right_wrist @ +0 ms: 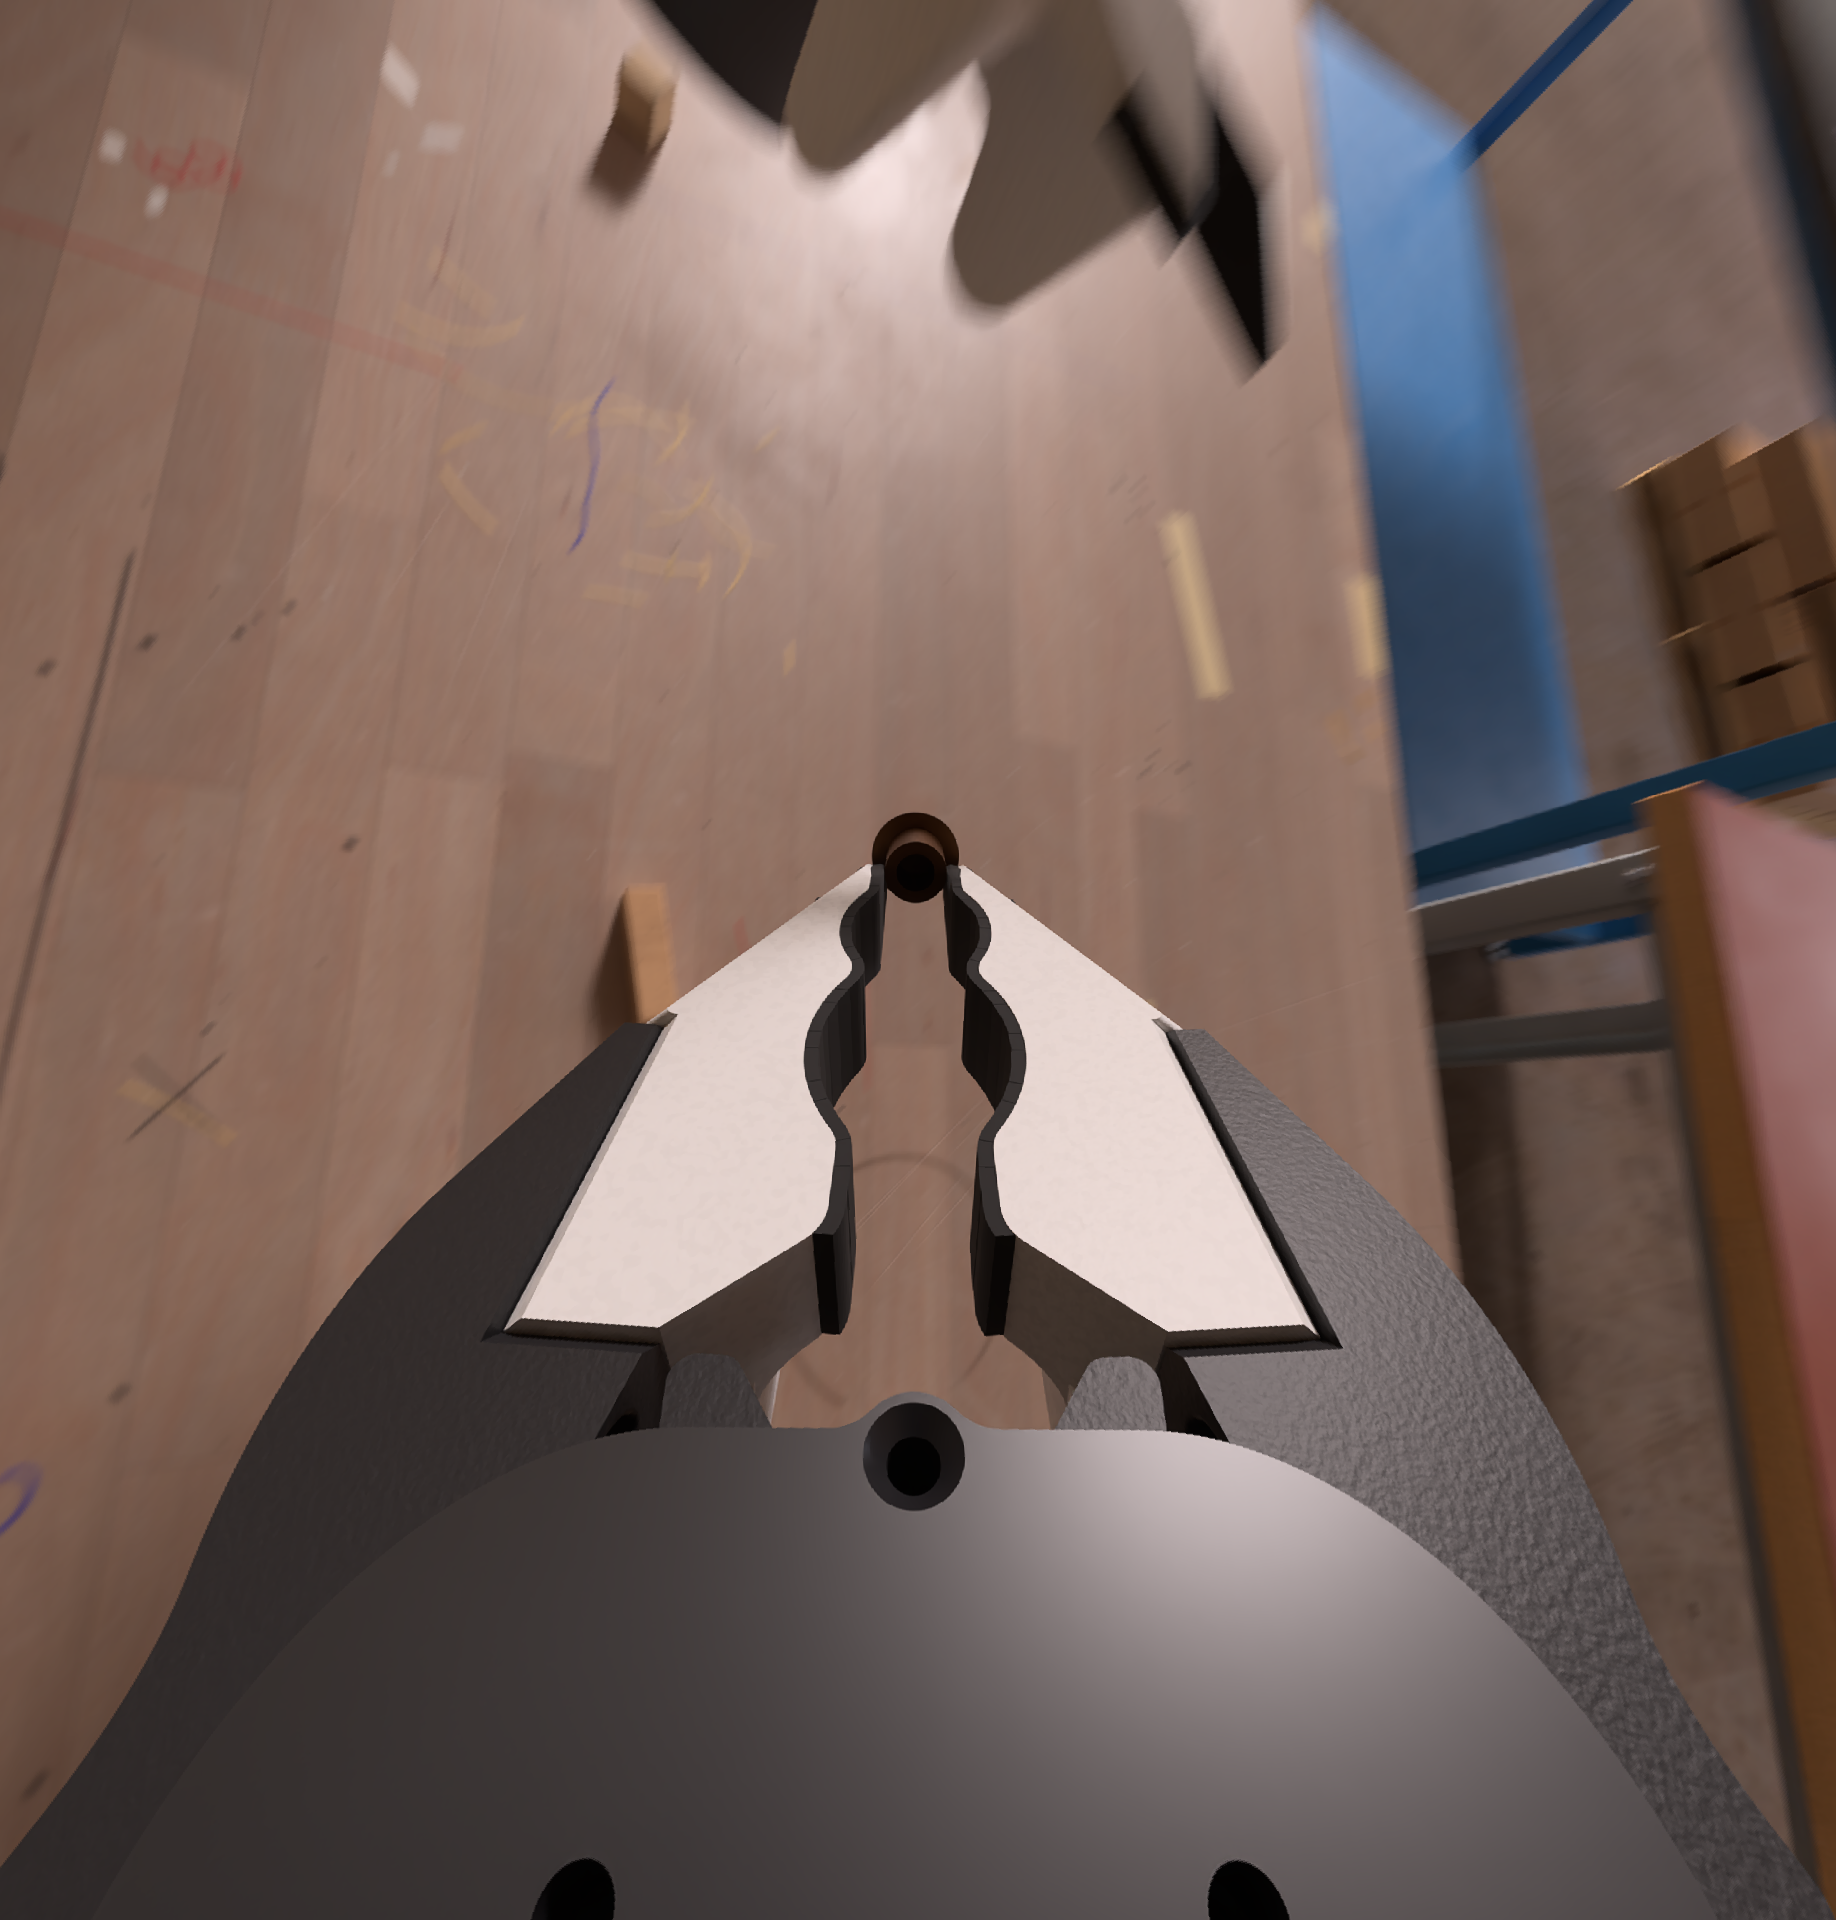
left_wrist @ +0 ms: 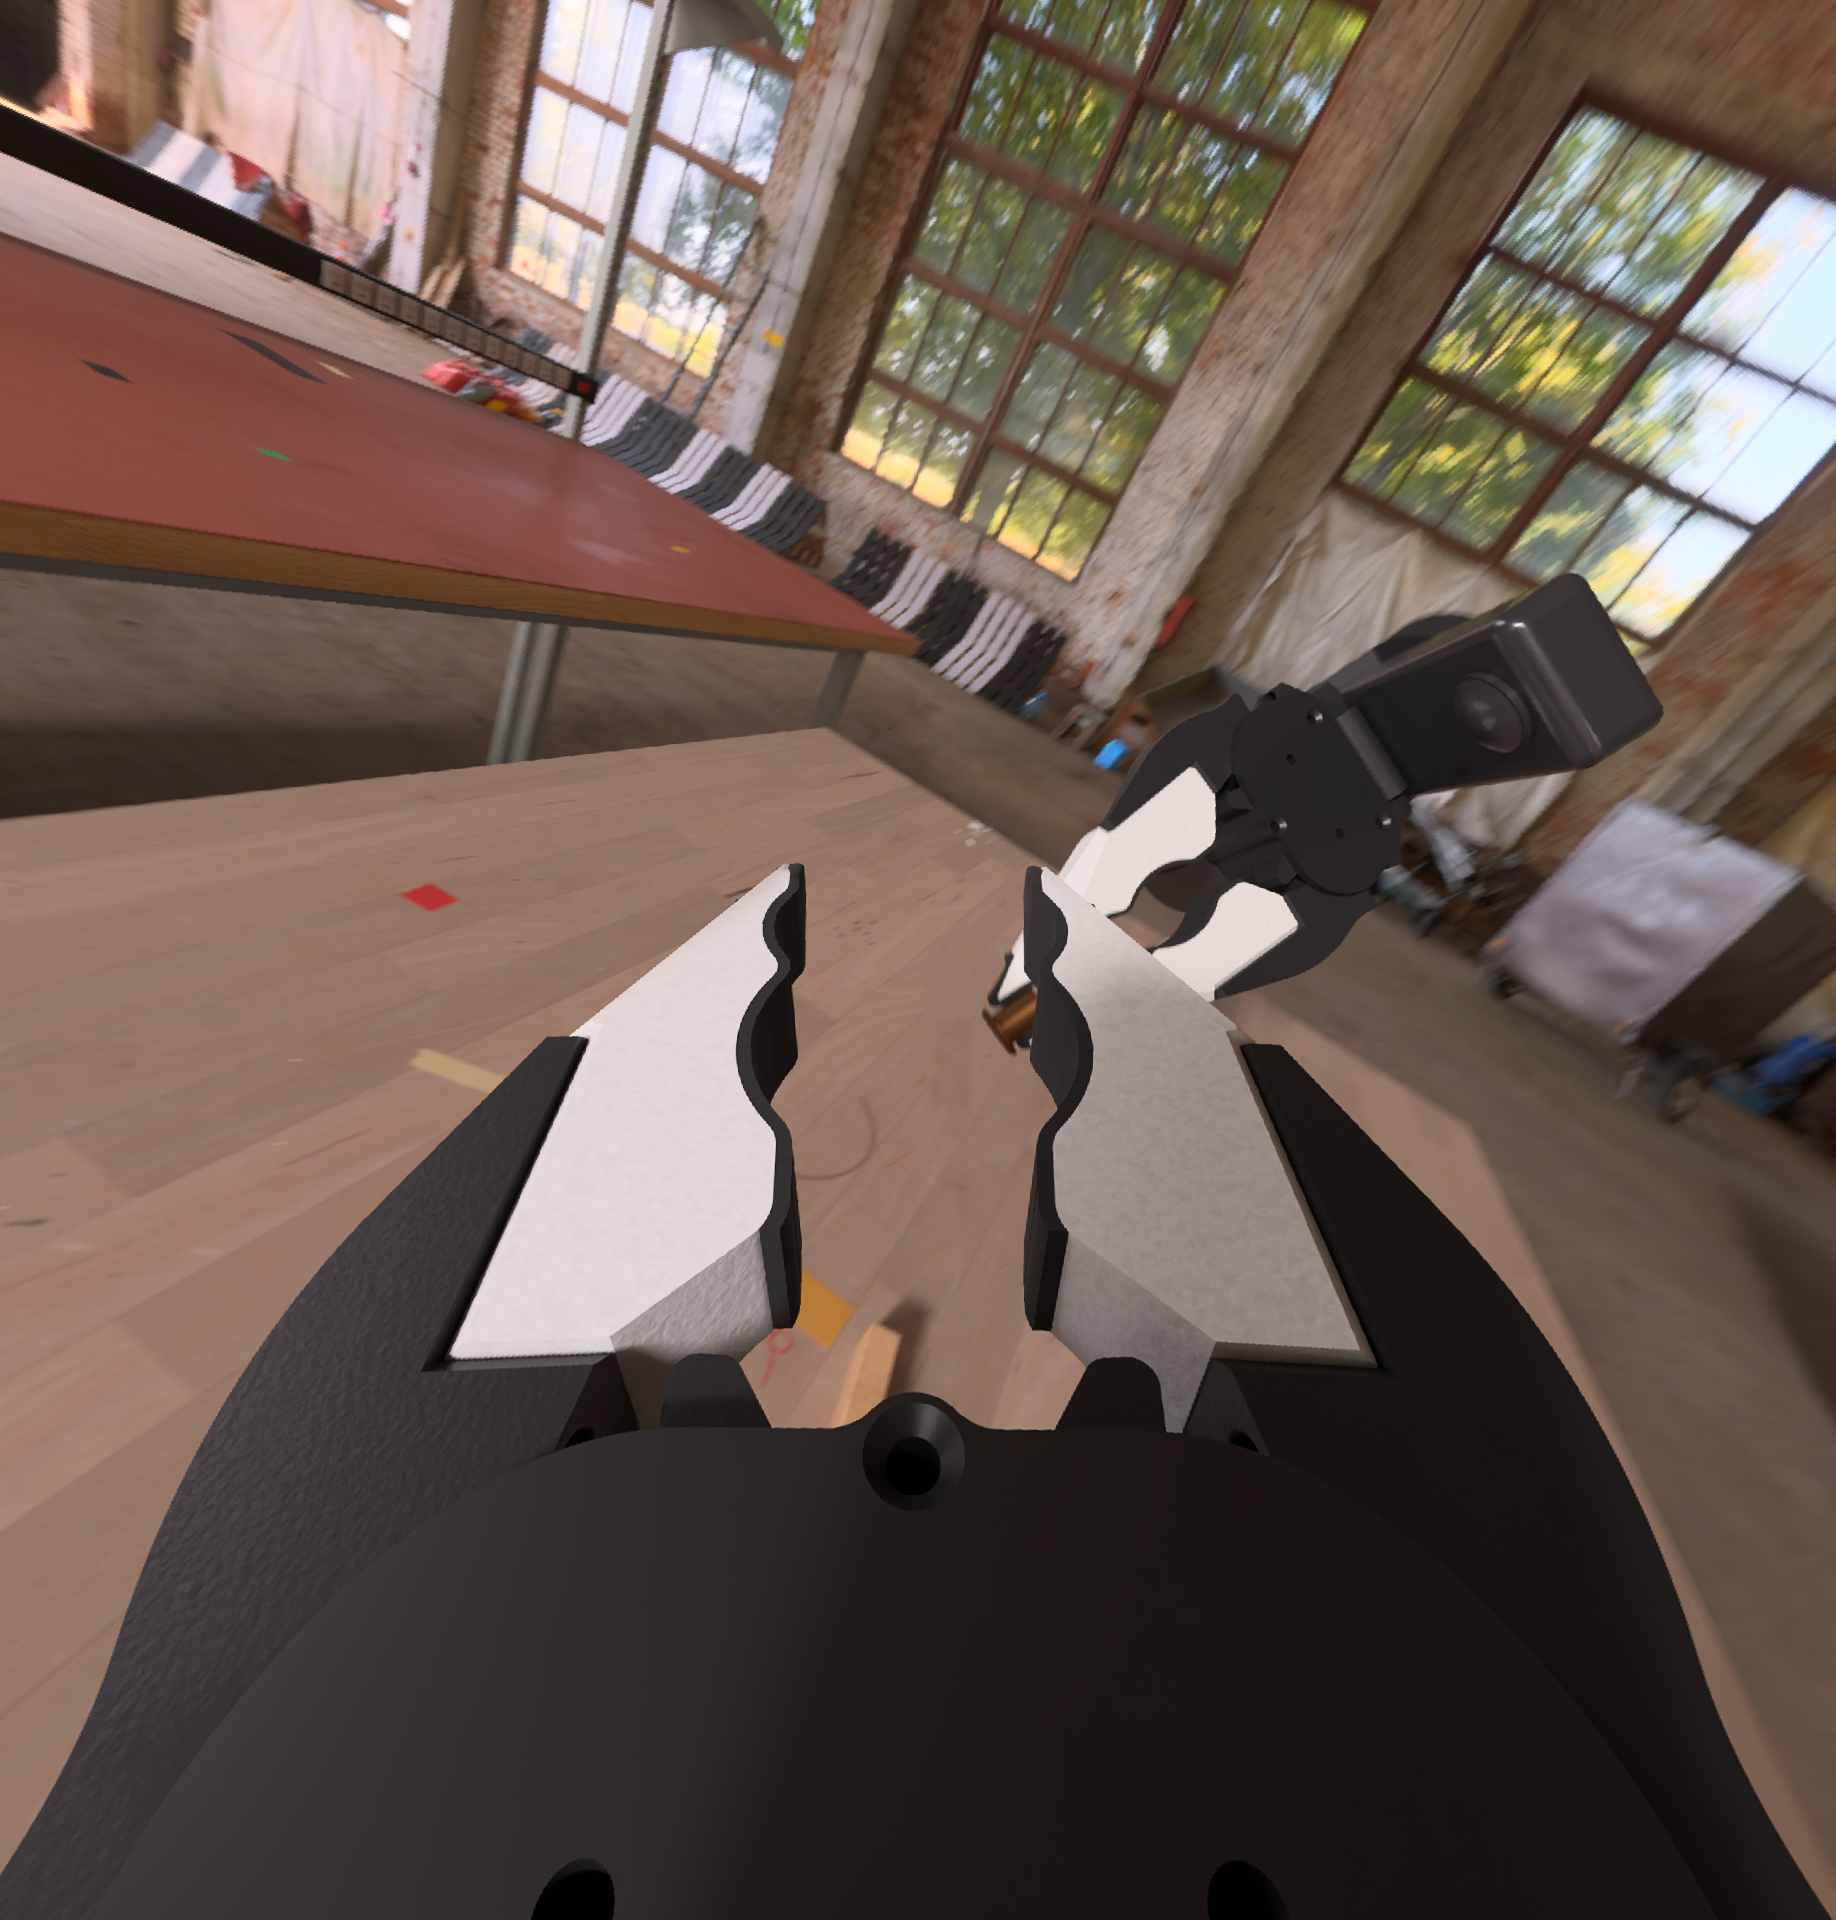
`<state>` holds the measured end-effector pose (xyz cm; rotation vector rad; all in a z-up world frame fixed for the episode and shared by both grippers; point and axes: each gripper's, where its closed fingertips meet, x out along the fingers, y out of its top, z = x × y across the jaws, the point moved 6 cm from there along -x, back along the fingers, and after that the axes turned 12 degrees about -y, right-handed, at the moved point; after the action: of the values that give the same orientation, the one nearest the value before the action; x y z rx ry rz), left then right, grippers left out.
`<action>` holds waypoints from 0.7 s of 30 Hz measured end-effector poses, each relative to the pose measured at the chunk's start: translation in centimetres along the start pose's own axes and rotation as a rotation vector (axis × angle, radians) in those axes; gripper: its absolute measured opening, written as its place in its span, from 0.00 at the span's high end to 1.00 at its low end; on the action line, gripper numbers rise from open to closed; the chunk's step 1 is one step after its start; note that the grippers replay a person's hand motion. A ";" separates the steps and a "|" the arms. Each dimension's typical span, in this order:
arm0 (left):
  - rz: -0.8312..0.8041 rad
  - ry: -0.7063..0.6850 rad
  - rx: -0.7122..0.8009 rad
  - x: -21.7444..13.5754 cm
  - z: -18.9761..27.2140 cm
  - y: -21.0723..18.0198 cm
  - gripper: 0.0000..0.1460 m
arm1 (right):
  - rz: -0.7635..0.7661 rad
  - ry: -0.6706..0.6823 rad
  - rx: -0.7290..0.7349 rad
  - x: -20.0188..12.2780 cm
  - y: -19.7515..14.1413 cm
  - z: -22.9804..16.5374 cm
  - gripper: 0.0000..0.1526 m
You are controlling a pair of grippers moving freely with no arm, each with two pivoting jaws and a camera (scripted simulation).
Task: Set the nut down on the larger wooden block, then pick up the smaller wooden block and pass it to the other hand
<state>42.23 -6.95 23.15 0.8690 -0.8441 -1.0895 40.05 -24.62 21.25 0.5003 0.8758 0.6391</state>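
The right gripper has its jaws pinched on a small copper-brown nut at the very tips, held above the wooden tabletop. A wooden block lies on the tabletop just left of those tips, and another one lies farther off (which is larger I cannot tell). The left gripper hangs with jaws parted and nothing between them.
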 end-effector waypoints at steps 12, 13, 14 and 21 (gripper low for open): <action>-0.236 0.140 0.154 -1.6 1.2 1.0 0.68 | -0.327 0.390 -0.036 6.9 -4.3 -6.3 0.93; -0.247 0.150 0.158 -1.7 1.1 1.0 0.65 | -0.358 0.412 -0.041 7.3 -4.6 -6.8 0.93; -0.253 0.161 0.162 -1.8 1.0 1.0 0.63 | -0.385 0.429 -0.046 7.6 -4.9 -7.1 0.93; -0.252 0.162 0.150 -2.0 0.8 0.9 0.59 | -0.467 0.480 -0.048 8.8 -5.6 -8.4 0.93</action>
<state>41.39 -4.98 24.00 1.1984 -0.6995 -1.1654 39.03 -21.28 8.33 0.0814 1.3748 0.3483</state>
